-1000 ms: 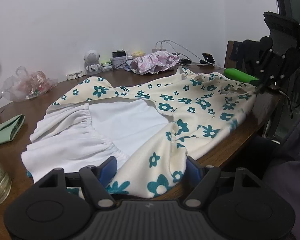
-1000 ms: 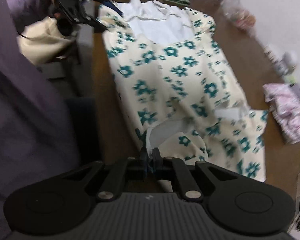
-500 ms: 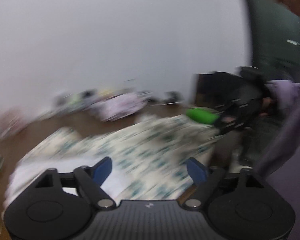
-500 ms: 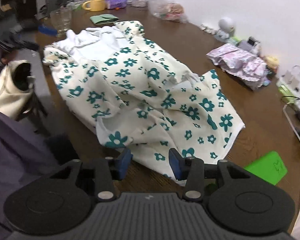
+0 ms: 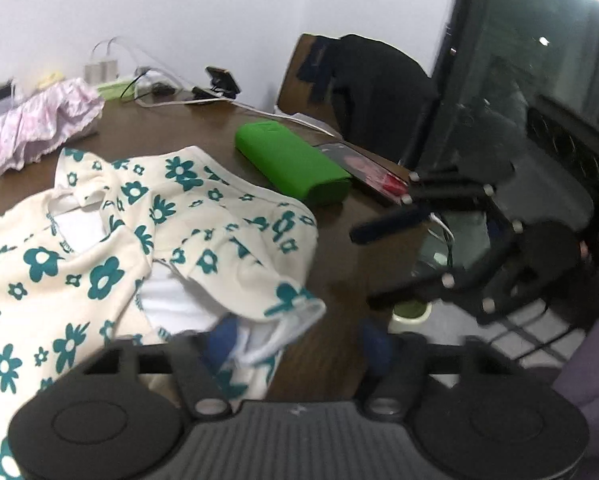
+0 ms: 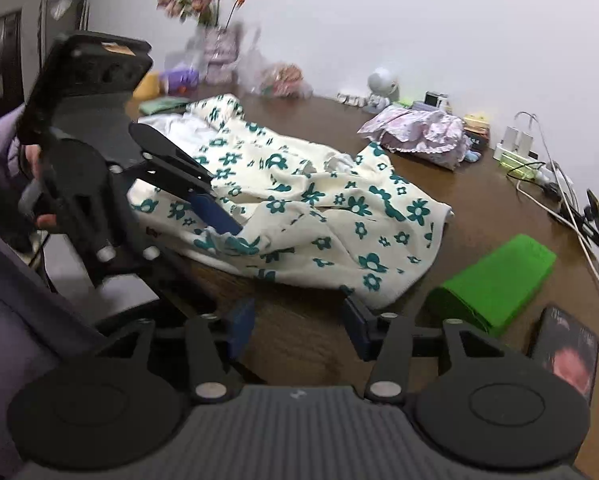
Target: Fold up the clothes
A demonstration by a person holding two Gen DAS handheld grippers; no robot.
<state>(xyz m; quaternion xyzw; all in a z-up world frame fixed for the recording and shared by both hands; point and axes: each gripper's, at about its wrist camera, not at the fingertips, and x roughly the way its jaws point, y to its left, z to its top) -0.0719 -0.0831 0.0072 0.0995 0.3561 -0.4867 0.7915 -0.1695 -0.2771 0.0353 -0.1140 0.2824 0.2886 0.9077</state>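
Item: cream cotton dress with teal flower print (image 6: pixel 299 216), rumpled on our brown wooden table (image 6: pixel 479 216); we now close the left gripper (image 5: pixel 295 344) around its near sleeve edge, whereas our right gripper (image 6: pixel 297 330), clamped a second ago, opens empty, readying the next fold.

Our two wrist cameras look down across the table (image 5: pixel 203 128) from opposite sides (close in), sharing the flowered dress (image 5: pixel 99 248).

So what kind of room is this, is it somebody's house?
Probably a room in a home. A flowered garment lies on a wooden table cluttered with chargers and cables, a small toy figure and a vase of flowers by the wall.
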